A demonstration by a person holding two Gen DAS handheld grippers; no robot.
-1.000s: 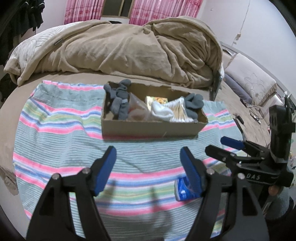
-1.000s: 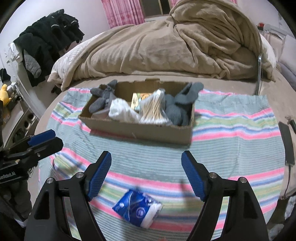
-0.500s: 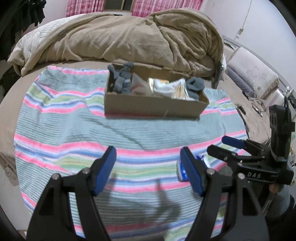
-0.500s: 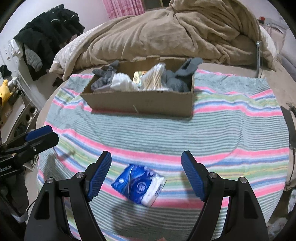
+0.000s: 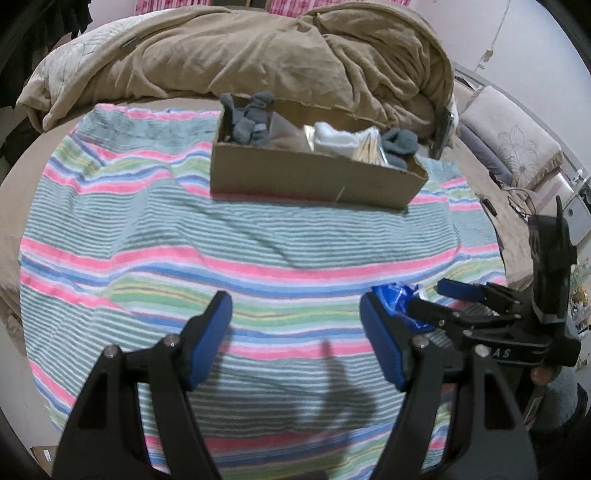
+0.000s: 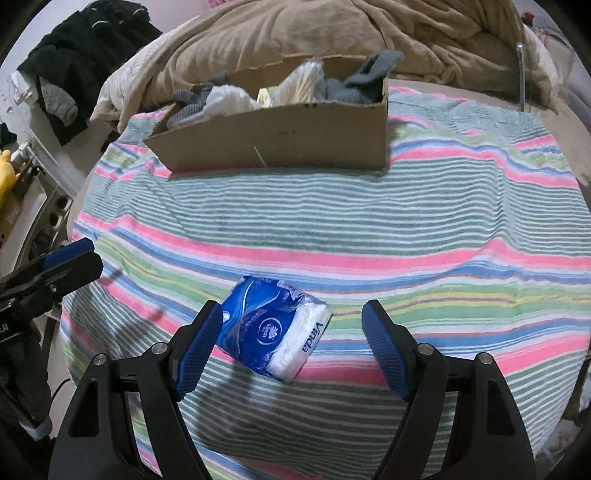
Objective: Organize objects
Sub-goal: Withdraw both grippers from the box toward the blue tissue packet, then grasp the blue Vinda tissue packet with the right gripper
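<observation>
One tissue pack (image 6: 275,334) lies on the striped towel (image 6: 369,221); right gripper (image 6: 291,343), wide open and empty, should straddle its width squarely.

A bed (image 5: 44,177) under a rumpled tan duvet (image 5: 258,55), pink curtains (image 5: 147,3) behind.

Two low wrist views toward the cardboard box (image 5: 314,177), apparently sharing the striped blanket (image 6: 332,229).
</observation>
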